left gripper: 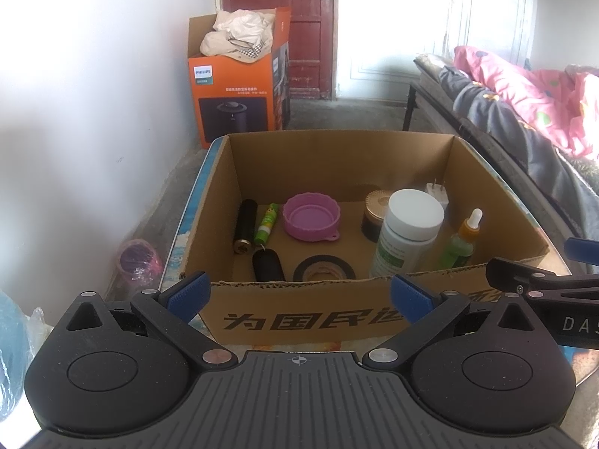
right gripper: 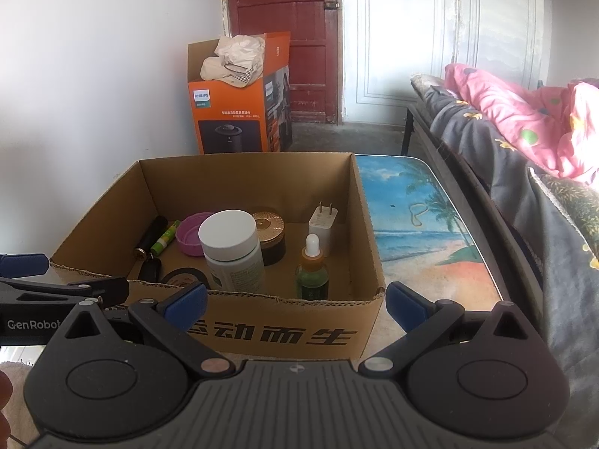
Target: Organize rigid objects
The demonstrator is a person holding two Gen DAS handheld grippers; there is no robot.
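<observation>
Both sets of jaws stood spread and held nothing: the left gripper [left gripper: 297,293] and right gripper [right gripper: 295,305] hung just short of the cardboard box [left gripper: 299,321] on the worktop [right gripper: 419,224]. Its near wall stood between the jaws and the contents beyond: a white-capped bottle [left gripper: 410,232], dropper bottle [left gripper: 462,239], tape roll [left gripper: 324,267], pink lid [left gripper: 310,216] and black flashlight [left gripper: 245,226]. Farther off stood an orange carton [left gripper: 234,101]; a bed [right gripper: 524,142] lay to the right.
</observation>
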